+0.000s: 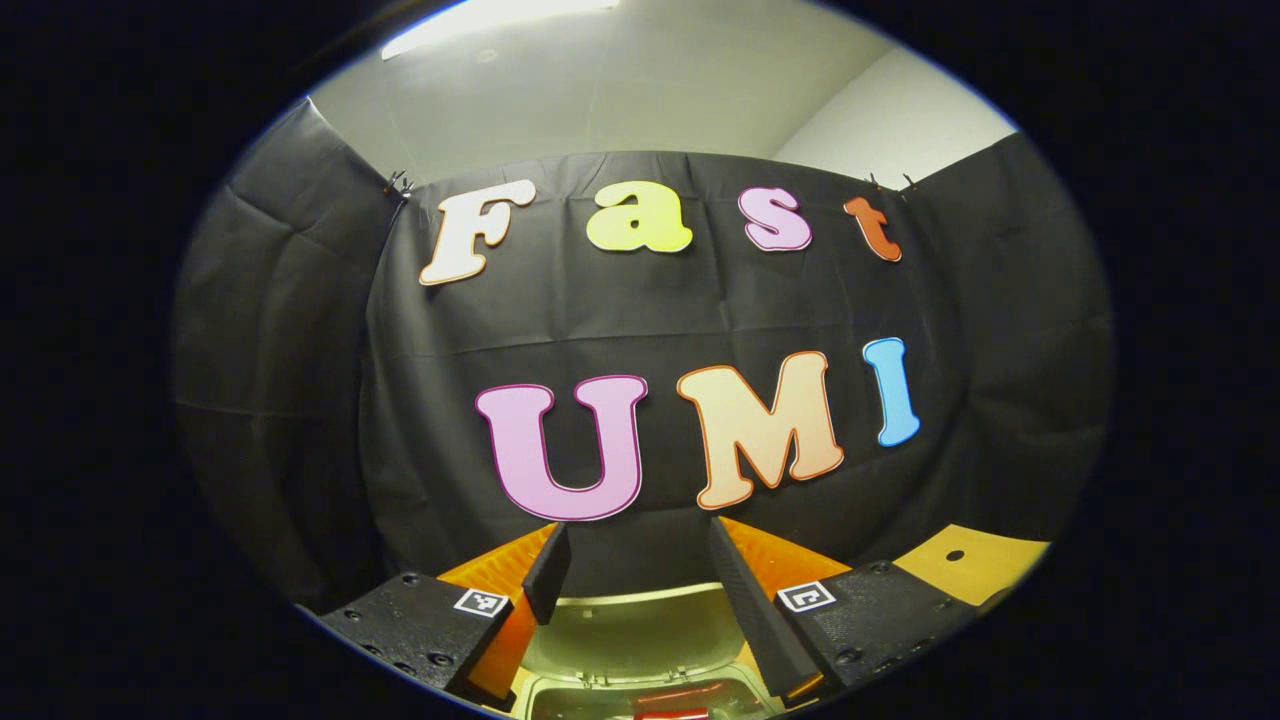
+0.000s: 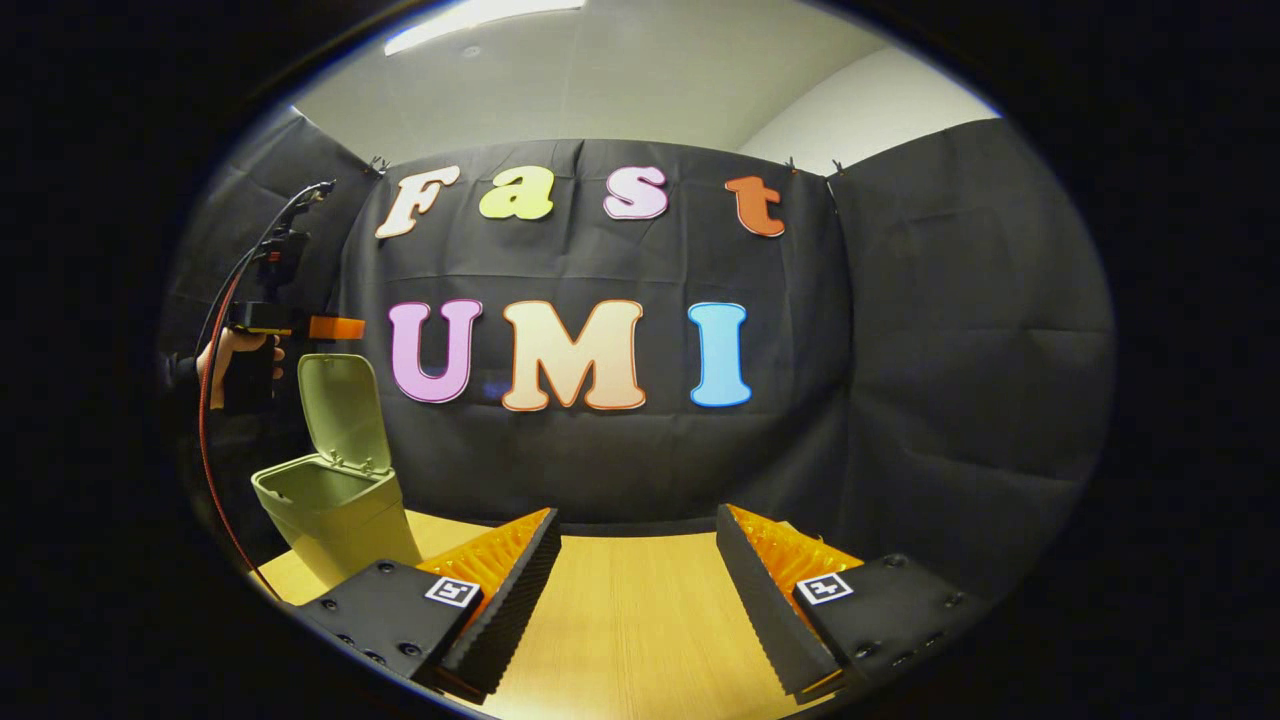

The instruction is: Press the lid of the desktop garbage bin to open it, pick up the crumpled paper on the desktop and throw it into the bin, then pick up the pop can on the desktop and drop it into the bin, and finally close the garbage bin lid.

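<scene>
Left gripper (image 1: 640, 590) hangs with wide jaws; the open bin (image 1: 640, 650), with a red can (image 1: 672, 703) inside, lies at bottom centre between them. Right gripper (image 2: 635, 590) has wide jaws over bare bench (image 2: 630, 630).

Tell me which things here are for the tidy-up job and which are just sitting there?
For the job:
garbage bin, open
its lid, standing up
something red inside the bin
left hand-held gripper, open above the bin
right hand-held gripper, open

Just there:
wooden desktop

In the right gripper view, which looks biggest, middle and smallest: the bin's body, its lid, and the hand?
1. Bin body
2. Lid, standing open, a bit smaller
3. Hand, smallest, holding the left tool above the bin, partly hidden.
</scene>
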Tool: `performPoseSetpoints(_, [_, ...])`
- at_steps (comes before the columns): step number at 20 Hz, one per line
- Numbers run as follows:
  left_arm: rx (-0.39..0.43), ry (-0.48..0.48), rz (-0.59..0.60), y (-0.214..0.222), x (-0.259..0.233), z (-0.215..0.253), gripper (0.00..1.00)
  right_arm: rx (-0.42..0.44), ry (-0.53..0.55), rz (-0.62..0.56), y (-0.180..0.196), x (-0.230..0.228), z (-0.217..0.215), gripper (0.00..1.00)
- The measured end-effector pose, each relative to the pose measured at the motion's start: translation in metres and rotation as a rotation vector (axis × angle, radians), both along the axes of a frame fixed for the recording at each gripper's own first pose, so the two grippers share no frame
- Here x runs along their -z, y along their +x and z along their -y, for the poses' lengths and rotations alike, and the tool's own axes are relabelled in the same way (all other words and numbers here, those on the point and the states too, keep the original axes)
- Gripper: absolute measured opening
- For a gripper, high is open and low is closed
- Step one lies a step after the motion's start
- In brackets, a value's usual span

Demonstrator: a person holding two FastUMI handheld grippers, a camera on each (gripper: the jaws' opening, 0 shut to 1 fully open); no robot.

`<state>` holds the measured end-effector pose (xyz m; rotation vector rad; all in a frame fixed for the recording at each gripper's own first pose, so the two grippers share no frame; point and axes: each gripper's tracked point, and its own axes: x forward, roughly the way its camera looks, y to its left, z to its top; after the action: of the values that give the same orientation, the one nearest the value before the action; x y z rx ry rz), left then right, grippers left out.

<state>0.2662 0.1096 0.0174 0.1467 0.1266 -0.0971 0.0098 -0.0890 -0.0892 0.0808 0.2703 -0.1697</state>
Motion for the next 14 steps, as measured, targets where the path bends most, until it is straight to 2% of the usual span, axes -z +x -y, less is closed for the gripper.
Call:
performPoseSetpoints(4, [-0.009, 0.003, -0.050, 0.016, 0.017, -0.014, 0.84, 0.021, -0.003, -0.006, -0.002, 0.000, 0.005, 0.99])
performPoseSetpoints(6, [-0.015, -0.003, -0.062, 0.020, 0.020, -0.020, 0.81, 0.028, -0.003, -0.003, 0.000, 0.000, 0.005, 0.99])
performPoseSetpoints(12, [-0.060, -0.084, -0.156, 0.026, 0.043, -0.038, 0.84, 0.021, -0.002, -0.021, 0.002, 0.007, 0.004, 0.99])
performPoseSetpoints(14, [-0.045, -0.068, -0.178, 0.026, 0.046, -0.035, 0.80, 0.015, -0.001, -0.023, 0.006, 0.008, 0.004, 0.99])
